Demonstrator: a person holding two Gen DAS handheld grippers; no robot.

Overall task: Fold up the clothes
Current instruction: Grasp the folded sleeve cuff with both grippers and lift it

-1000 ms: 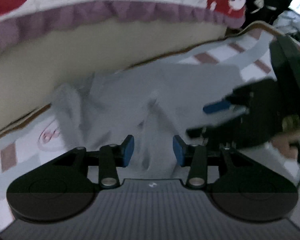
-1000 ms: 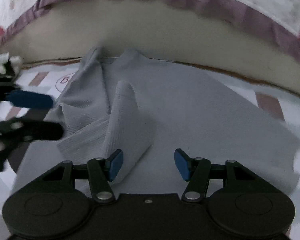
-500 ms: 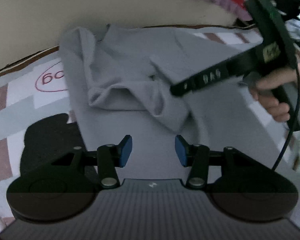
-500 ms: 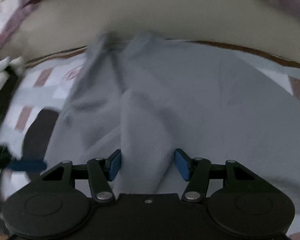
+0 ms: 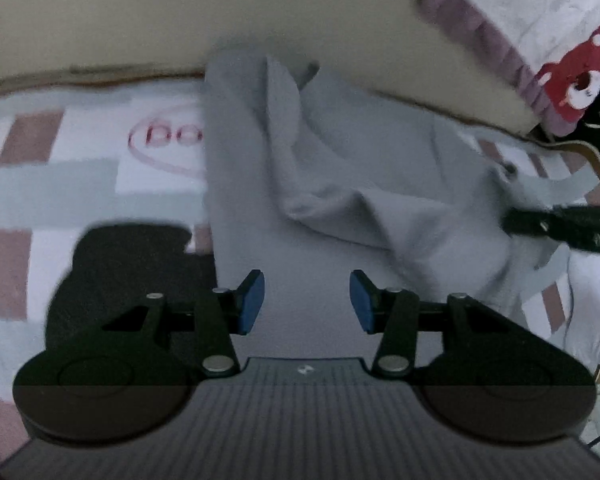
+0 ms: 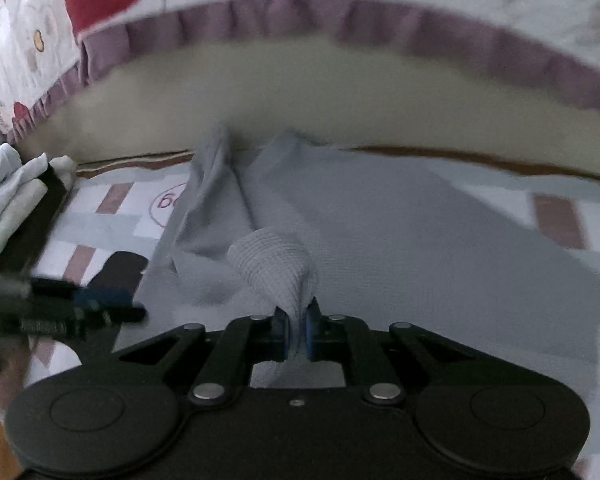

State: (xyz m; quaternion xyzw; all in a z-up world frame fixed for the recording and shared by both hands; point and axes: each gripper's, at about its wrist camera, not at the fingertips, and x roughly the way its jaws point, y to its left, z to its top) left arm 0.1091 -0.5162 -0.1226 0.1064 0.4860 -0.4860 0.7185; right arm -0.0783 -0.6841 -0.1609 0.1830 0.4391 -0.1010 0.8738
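Now right tool (image 6: 296, 330) on grey garment (image 6: 380, 232)

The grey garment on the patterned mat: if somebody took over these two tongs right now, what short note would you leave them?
Right tongs: shut on a raised fold of the grey garment.
Left tongs: open, holding nothing, over the garment's near edge.
Garment: spread on the patterned mat beside the bed skirt, rumpled through the middle.
Done: one grasp made.
Left: nearly all the folding, then smoothing.
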